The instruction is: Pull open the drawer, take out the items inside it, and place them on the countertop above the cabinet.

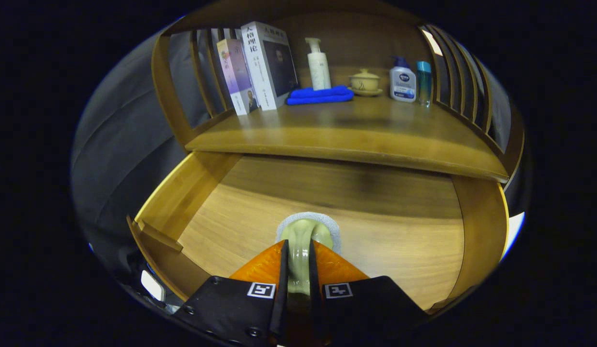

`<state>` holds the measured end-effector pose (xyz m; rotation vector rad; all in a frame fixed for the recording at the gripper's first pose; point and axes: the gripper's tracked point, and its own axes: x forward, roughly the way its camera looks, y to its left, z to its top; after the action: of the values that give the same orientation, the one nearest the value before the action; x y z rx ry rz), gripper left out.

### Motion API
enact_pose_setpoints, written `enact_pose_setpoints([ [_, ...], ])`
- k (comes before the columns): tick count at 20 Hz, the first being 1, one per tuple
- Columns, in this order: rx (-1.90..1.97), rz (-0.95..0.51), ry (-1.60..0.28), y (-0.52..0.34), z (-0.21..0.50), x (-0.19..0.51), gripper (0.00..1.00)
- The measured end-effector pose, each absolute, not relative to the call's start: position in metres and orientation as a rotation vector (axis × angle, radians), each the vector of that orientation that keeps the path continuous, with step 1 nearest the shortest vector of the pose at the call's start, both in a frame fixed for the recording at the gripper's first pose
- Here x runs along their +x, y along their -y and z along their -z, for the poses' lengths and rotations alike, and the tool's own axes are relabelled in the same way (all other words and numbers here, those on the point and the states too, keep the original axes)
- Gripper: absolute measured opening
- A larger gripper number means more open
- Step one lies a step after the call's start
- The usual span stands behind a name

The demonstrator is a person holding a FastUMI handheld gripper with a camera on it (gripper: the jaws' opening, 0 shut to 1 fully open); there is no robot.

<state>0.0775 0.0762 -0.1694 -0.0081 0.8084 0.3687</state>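
The wooden drawer point(375, 231) is pulled open below the countertop point(356, 132). My gripper point(298, 250) is over the drawer's middle, shut on a pale green glazed cup point(302, 236) whose wall is pinched between the two fingers. A grey round pad point(333, 225) shows around the cup's far edge, against the drawer floor. I cannot tell whether the cup rests on the floor or hangs just above it. The rest of the drawer floor is bare wood.
At the back of the countertop stand two books point(259, 67), a white pump bottle point(318, 65) behind a folded blue cloth point(320, 95), a lidded tea bowl point(364, 82), a white lotion bottle point(403, 82) and a teal bottle point(424, 82). Slatted side rails point(459, 72) flank it.
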Motion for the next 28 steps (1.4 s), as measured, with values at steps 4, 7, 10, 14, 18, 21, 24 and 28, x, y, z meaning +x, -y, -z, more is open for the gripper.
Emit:
enact_pose_setpoints([
  [4, 0.046, -0.41, -0.709, -0.084, 0.133, 0.081, 0.23],
  [7, 0.065, -0.412, -0.635, -0.083, 0.103, 0.087, 0.23],
  [10, 0.081, -0.406, -0.571, -0.082, 0.078, 0.095, 0.23],
  [14, 0.093, -0.378, -0.524, -0.075, 0.057, 0.114, 0.23],
  [18, 0.124, -0.341, -0.5, -0.068, 0.044, 0.138, 0.23],
  [21, 0.146, -0.286, -0.494, -0.058, 0.042, 0.162, 0.23],
  [24, 0.161, -0.252, -0.486, -0.054, 0.041, 0.186, 0.23],
  [28, 0.16, -0.24, -0.506, -0.058, 0.045, 0.214, 0.23],
])
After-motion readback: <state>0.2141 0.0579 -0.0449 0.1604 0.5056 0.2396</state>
